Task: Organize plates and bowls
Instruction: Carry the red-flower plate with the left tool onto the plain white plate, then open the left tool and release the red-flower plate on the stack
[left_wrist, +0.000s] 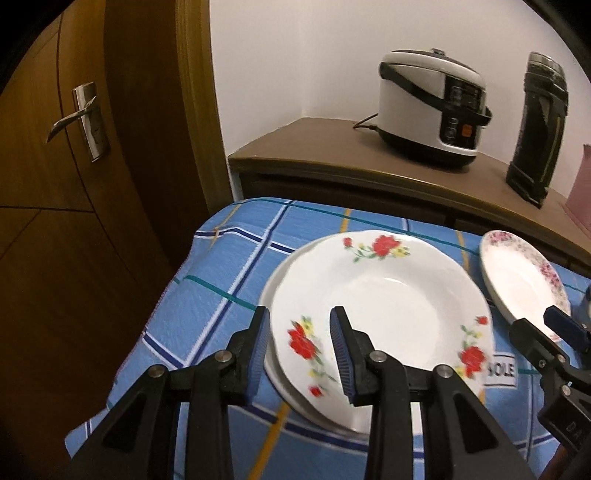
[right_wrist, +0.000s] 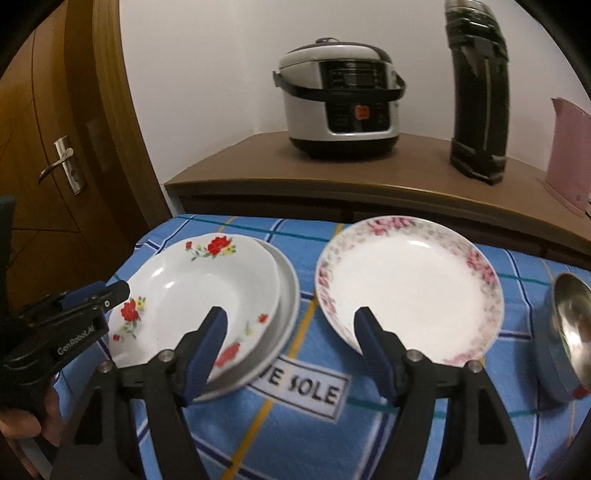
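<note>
A deep white plate with red roses (left_wrist: 388, 306) (right_wrist: 192, 295) lies on a plain white plate (left_wrist: 271, 291) (right_wrist: 288, 291), shifted a little off it, on the blue checked cloth (right_wrist: 306, 424). My left gripper (left_wrist: 301, 332) (right_wrist: 110, 291) is open over the rose plate's near-left rim, and the pads do not press on it. To the right lies a pink-flowered plate (left_wrist: 517, 280) (right_wrist: 410, 288). My right gripper (right_wrist: 291, 332) (left_wrist: 539, 323) is open and empty, with one finger before each plate. A steel bowl (right_wrist: 572, 325) sits at the far right.
Behind the table stands a brown sideboard (right_wrist: 258, 162) with a rice cooker (right_wrist: 340, 107), a black flask (right_wrist: 476, 92) and a pink container (right_wrist: 569, 155). A wooden door (left_wrist: 74, 147) is on the left, past the cloth's edge. A hand (right_wrist: 26, 424) holds the left gripper.
</note>
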